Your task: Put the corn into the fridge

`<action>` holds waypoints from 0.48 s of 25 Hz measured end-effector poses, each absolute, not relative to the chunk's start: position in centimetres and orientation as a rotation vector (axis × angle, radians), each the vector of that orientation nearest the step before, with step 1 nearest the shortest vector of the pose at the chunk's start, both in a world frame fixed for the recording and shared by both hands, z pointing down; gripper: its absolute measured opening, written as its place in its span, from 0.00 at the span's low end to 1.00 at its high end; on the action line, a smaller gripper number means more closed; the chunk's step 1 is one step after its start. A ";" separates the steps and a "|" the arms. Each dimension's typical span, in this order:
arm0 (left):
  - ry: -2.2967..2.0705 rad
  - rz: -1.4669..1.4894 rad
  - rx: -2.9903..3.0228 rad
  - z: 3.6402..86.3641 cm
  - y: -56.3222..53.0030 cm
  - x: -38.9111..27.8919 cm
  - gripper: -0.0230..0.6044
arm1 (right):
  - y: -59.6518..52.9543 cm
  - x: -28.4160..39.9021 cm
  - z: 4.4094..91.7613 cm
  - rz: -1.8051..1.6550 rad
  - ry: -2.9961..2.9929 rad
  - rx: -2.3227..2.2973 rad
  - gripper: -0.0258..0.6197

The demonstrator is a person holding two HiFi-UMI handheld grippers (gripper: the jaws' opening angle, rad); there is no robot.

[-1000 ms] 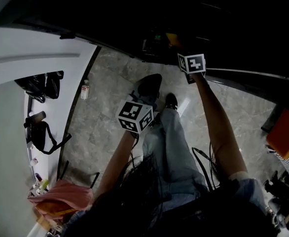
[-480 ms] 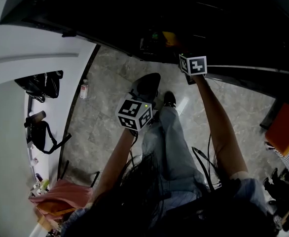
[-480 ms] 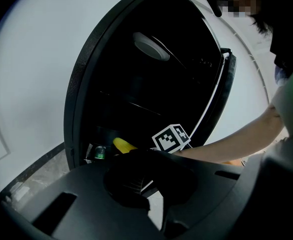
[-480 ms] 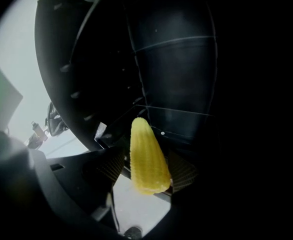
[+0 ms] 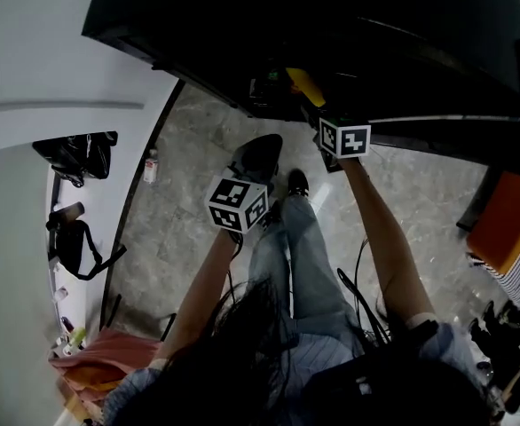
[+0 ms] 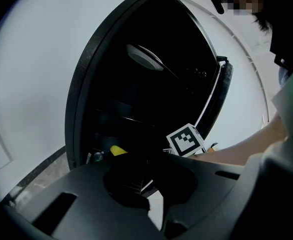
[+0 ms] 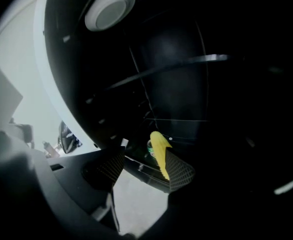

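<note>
The corn [image 7: 159,151], a yellow cob, sits low at the open fridge [image 7: 176,49], showing against the tip of my right gripper's [image 7: 144,164] outer jaw; I cannot tell whether it touches. That gripper's jaws stand well apart, with grey stone floor [image 5: 207,149] visible in the gap. From above, the corn [image 5: 304,85] lies just ahead of the right gripper [image 5: 342,138], at the dark mouth of the fridge [image 5: 242,25]. My left gripper [image 6: 144,184] hangs back over the floor, jaws close together with nothing between them.
</note>
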State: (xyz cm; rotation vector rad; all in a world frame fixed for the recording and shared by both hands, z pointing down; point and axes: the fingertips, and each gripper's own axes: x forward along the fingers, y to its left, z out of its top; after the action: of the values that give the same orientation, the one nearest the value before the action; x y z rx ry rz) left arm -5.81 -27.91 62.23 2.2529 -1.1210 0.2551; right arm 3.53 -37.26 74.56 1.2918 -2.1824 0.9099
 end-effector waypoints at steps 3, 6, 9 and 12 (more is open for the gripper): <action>-1.106 0.271 2.275 60.9 -27.7 -5.9 0.05 | -36.4 3.1 72.6 0.956 -2.209 1.319 0.45; -1.098 0.280 2.291 59.7 -27.7 -6.3 0.05 | -35.8 2.8 70.5 0.980 -2.240 1.345 0.45; -1.093 0.289 2.299 58.4 -27.5 -6.9 0.05 | -35.1 2.5 68.4 0.999 -2.258 1.371 0.45; -1.085 0.293 2.308 57.0 -27.2 -7.2 0.05 | -33.9 2.1 66.4 1.033 -2.273 1.389 0.45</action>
State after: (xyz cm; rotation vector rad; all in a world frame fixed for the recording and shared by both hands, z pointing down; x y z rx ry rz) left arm -7.21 -27.20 57.05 2.3082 -1.0845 0.2934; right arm 2.07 -33.90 66.38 1.3888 -2.2732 1.0335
